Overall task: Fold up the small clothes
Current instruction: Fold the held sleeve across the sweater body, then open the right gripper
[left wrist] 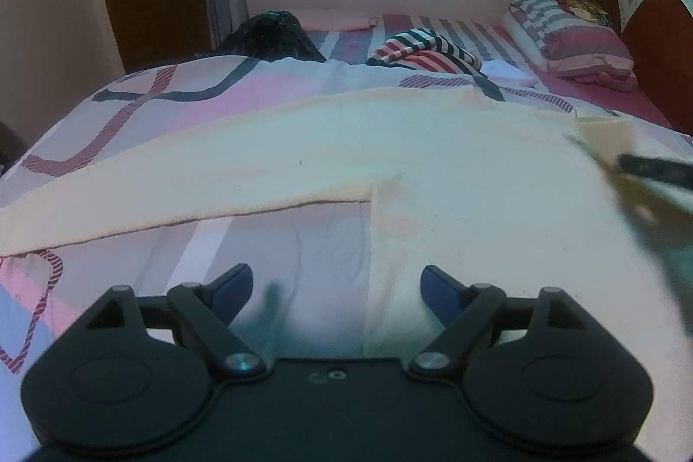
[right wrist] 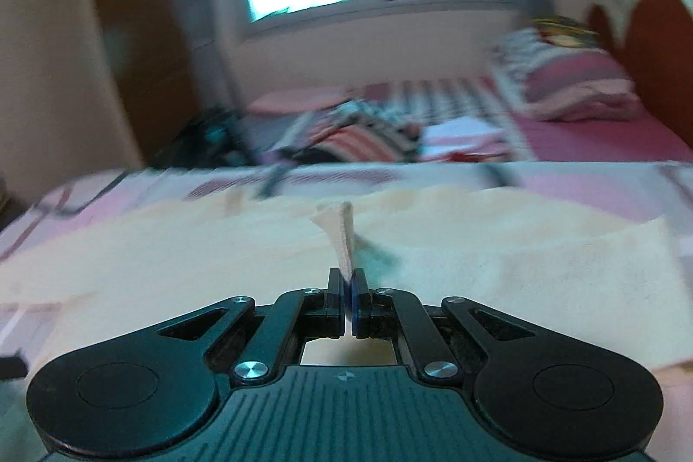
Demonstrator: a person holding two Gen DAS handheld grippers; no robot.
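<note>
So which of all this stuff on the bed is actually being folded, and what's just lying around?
In the job:
cream cloth
right gripper, pinching a bit of it
left gripper, open above it

Just lying about:
striped garment
dark bundle
pillows
patterned bedcover

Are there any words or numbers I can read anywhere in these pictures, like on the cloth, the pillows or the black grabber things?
None can be read.
cream cloth: plain, no print.
left gripper: a small embossed mark on its body, too faint to read.
right gripper: only a small crosshair symbol on its body, no letters.
colourful pillow: a picture print, too small and blurred to show any words.
bedspread: only stripes and lines.
</note>
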